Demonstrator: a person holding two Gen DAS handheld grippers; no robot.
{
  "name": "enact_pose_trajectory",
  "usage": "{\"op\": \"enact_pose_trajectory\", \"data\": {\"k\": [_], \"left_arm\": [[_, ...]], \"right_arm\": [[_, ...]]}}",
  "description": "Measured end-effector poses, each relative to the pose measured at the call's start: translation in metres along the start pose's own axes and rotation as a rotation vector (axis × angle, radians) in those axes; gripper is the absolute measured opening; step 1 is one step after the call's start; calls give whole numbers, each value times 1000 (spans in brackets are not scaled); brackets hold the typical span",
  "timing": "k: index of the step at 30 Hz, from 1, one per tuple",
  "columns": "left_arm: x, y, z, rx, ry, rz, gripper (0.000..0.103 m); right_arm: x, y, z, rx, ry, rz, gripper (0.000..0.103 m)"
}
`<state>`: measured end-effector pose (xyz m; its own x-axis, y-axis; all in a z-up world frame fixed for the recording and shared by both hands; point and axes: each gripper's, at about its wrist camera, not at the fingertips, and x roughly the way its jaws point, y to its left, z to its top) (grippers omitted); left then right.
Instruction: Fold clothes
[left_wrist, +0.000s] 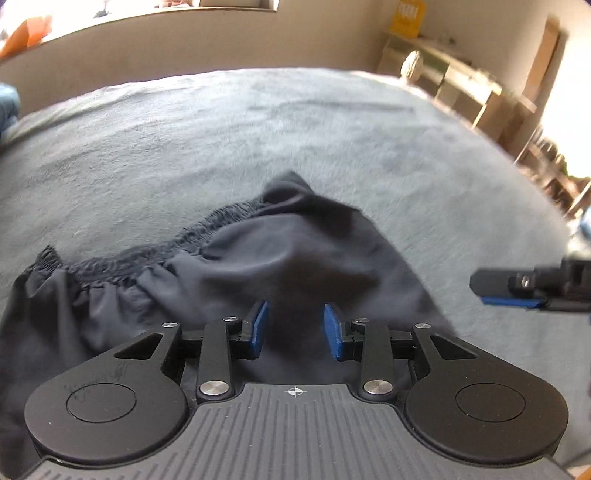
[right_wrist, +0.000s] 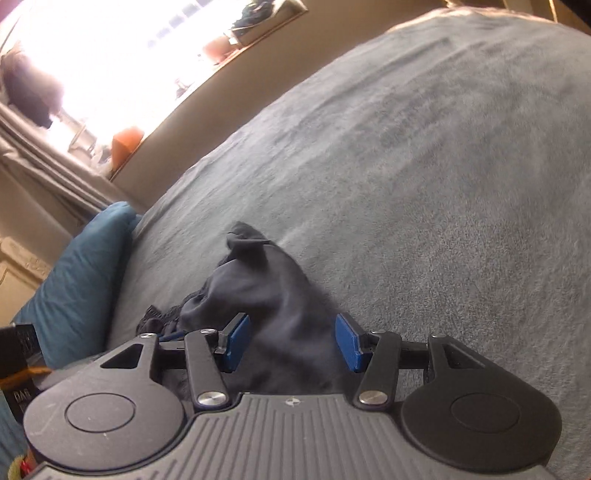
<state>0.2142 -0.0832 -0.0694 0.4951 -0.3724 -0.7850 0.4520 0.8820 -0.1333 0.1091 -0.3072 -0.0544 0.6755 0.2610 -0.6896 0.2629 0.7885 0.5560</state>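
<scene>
Dark shorts (left_wrist: 229, 280), near edge hidden behind open jaws

A wide grey bed cover (left_wrist: 258, 140) fills most of the room before me, soft and slightly napped. Behind it runs a plain beige wall (left_wrist: 184, 48) topped by a window ledge (right_wrist: 192, 92), and the window (right_wrist: 110, 48) above blazes white with daylight — too bright to see through. An orange object (right_wrist: 125, 144) sits on that ledge, with grey curtains (right_wrist: 48, 155) hanging to one side. A teal pillow (right_wrist: 81, 266) lies at the bed's edge. Along the far wall stands pale wooden shelving (left_wrist: 461, 85) — a yellow box (left_wrist: 406, 18) on top, its contents blurred.
</scene>
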Motion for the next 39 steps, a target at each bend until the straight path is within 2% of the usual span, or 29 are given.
{"op": "enact_pose_trajectory", "data": {"k": [6,8,9,11,12,13,15,19,23,27,31,36,39], "left_arm": [[22,-8,-23,9,79,31,32],[22,-5,-28,10,75,28,32],[22,-6,-29,19,70,27,32],[23,-6,-29,33,65,26,32],[23,-5,-30,36,62,24,33],[22,-5,-30,41,59,21,33],[20,-2,-30,43,55,13,33],[18,2,-30,26,52,0,33],[2,11,-25,-26,26,-26,33],[-14,17,-16,-65,-23,-50,33],[-16,17,-8,-84,-34,-62,33],[-11,8,-6,-99,-7,-129,33],[5,5,-8,-83,24,-95,33]], "right_arm": [[40,-4,-2,-21,58,-31,55],[54,-4,-6,-33,86,-55,55],[60,-4,-9,-43,95,-70,52],[65,-1,-15,-81,78,-94,34],[62,1,-16,-87,59,-87,22],[59,3,-18,-91,38,-80,15],[51,11,-22,-131,-6,-73,11],[32,36,-35,-292,-100,-79,11],[37,56,-51,-497,-114,-132,11],[47,76,-70,-675,-98,-141,11],[63,95,-91,-841,-44,-135,13],[74,107,-113,-964,-8,-144,15],[64,105,-111,-947,-2,-120,23]]}}
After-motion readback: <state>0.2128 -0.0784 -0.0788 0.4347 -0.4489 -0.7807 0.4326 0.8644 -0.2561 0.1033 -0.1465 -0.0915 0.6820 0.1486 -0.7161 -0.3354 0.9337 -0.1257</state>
